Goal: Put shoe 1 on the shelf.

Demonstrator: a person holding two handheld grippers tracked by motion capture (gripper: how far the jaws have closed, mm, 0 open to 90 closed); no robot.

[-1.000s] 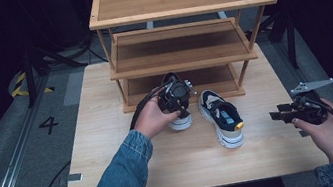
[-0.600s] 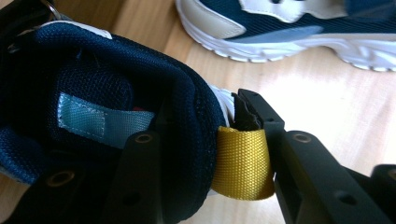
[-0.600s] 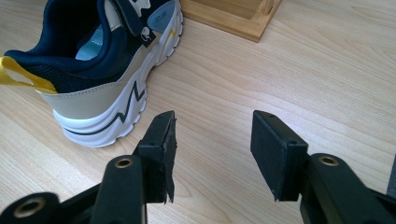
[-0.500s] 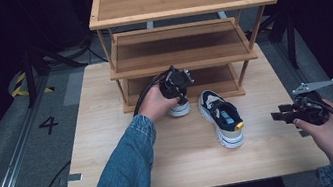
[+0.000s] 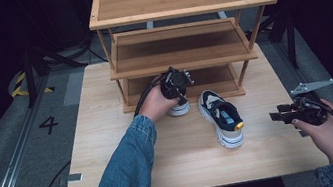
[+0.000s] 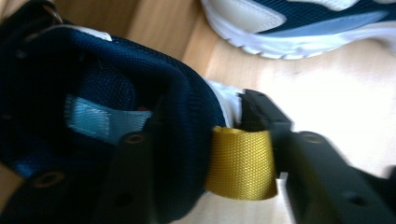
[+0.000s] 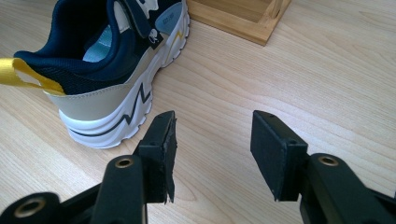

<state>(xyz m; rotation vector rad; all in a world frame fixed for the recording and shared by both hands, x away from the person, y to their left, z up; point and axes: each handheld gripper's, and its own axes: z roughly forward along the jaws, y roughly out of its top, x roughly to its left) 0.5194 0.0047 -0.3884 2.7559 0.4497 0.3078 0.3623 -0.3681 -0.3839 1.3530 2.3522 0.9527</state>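
My left gripper is clamped on the heel collar of the first shoe, one jaw inside the opening, the other outside beside the yellow pull loop. Ahead of it stands the rack. The padded mesh collar is soft; I judge the shoe light, so a heel grip should suffice. My right gripper is spread apart and empty, the second shoe just ahead-left on the table.

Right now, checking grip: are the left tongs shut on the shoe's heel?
Shut: the left tongs pinch the navy mesh shoe's heel collar.
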